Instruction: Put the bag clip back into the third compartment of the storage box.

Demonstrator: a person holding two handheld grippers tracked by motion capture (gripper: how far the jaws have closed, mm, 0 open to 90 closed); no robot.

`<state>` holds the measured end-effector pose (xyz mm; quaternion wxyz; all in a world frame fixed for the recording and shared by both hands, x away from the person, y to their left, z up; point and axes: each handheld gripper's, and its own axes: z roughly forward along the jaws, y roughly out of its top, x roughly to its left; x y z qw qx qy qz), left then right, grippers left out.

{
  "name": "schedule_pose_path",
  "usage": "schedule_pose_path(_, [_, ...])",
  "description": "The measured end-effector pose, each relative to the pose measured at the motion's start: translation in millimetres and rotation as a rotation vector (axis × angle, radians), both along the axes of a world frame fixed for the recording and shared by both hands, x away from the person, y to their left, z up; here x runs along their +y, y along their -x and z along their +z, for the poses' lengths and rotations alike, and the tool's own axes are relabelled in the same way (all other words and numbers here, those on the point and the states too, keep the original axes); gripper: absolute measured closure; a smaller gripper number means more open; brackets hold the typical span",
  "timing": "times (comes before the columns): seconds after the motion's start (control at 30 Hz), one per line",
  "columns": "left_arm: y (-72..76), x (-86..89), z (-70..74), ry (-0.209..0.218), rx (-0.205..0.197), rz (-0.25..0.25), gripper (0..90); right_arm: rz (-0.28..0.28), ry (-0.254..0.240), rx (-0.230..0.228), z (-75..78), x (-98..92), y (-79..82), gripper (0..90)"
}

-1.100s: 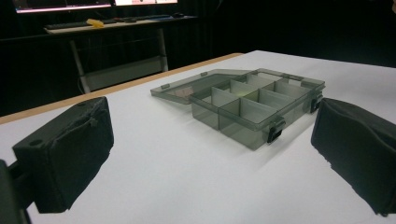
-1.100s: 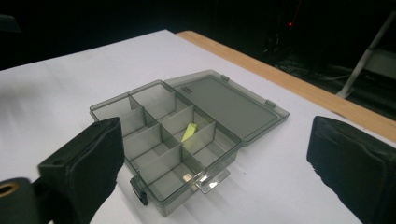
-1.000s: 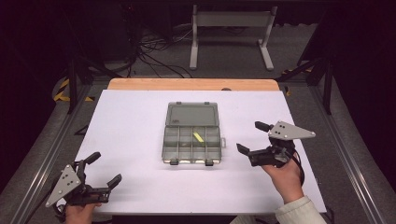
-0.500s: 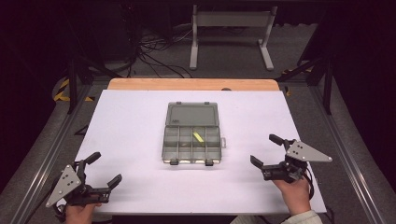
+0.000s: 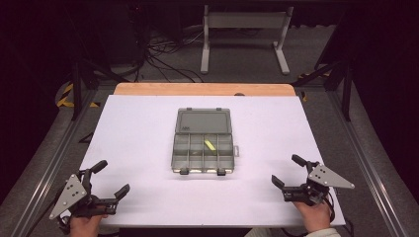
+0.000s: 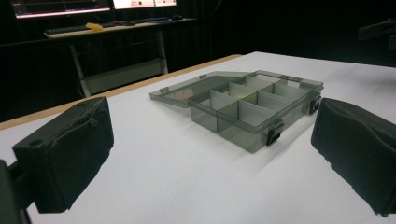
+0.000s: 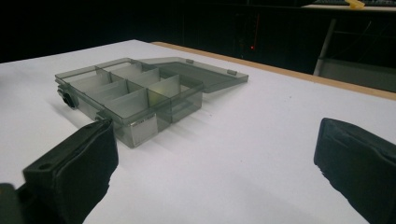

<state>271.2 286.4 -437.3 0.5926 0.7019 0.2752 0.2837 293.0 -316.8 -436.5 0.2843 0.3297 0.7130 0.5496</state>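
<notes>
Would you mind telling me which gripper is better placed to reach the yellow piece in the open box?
Probably the right gripper: the yellow piece lies right of the box's middle. Both jaws stand open.

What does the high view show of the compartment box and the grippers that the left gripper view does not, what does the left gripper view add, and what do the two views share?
The high view alone shows a small yellow piece lying in a far-row compartment, and both the left gripper and right gripper held open near the table's near corners, apart from the box. The left gripper view alone shows the box's side walls, the upright dividers and the black latches from low down. Both show the grey box open, its lid laid flat behind it on the white table.
</notes>
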Motion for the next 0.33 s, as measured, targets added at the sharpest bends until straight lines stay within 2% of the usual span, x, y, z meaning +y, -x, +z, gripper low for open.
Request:
schedule_pose_path(0.13, [-1.9,0.0,0.9,-0.005,-0.001,-0.004,0.0,-0.009,0.005,0.019,-4.8,0.0,-2.2,0.6])
schedule_pose_path(0.2, [-2.6,0.3,0.7,-0.01,-0.001,-0.003,0.0,-0.009,-0.007,0.03,-6.3,-2.0,-2.9,0.6])
schedule_pose_path(0.33, [-3.2,0.0,0.7,-0.008,-0.004,-0.004,0.0,-0.019,-0.004,0.032,-6.7,-4.1,-2.0,0.6])
